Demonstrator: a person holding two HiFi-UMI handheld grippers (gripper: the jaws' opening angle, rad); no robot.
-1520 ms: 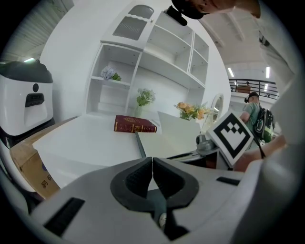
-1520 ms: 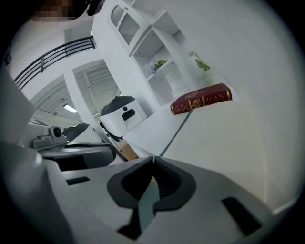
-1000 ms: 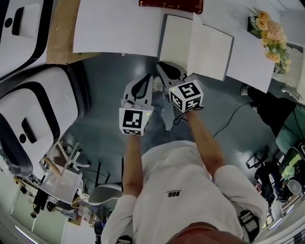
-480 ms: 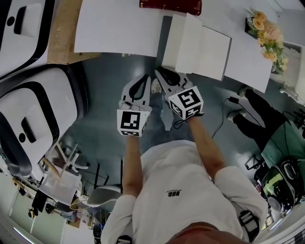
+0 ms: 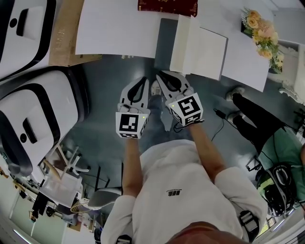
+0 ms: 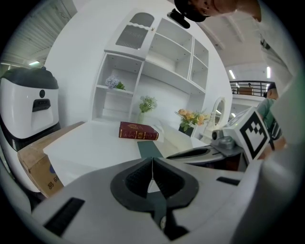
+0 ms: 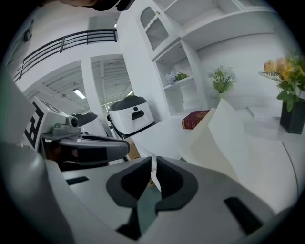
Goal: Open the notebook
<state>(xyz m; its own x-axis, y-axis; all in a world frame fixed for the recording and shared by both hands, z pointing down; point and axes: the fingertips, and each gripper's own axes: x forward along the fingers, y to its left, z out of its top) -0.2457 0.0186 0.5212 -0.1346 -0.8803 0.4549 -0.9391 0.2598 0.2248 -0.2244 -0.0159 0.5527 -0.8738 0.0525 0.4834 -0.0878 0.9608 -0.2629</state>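
Since a second ago: left-hand leaf of the white paper notebook [image 5: 200, 45] has swung up off the table and over toward the right half. The notebook covers less of the table than it did, and a dark green strip [image 5: 163, 35] is now bare beside it.

My left gripper [image 5: 141, 80] and right gripper [image 5: 162, 74] have barely shifted. Both sit side by side short of the table edge, well apart from the notebook.

Left gripper view: pads pressed together, nothing between them. Right gripper view: only a thin slit between the pads, nothing held. The leaf moves on its own.

Right gripper view shows that leaf [image 7: 224, 136] standing tilted, not lying flat.

Judgement: the notebook is not settled open. The loose leaf looks likely to fall rightward and cover the spread, so the opening may need redoing with the leaf pressed flat.

Beyond: dark red hardback book [image 5: 167, 5], then the pot of orange-and-yellow flowers [image 5: 261, 28] at the far right of the white table [image 5: 114, 28].
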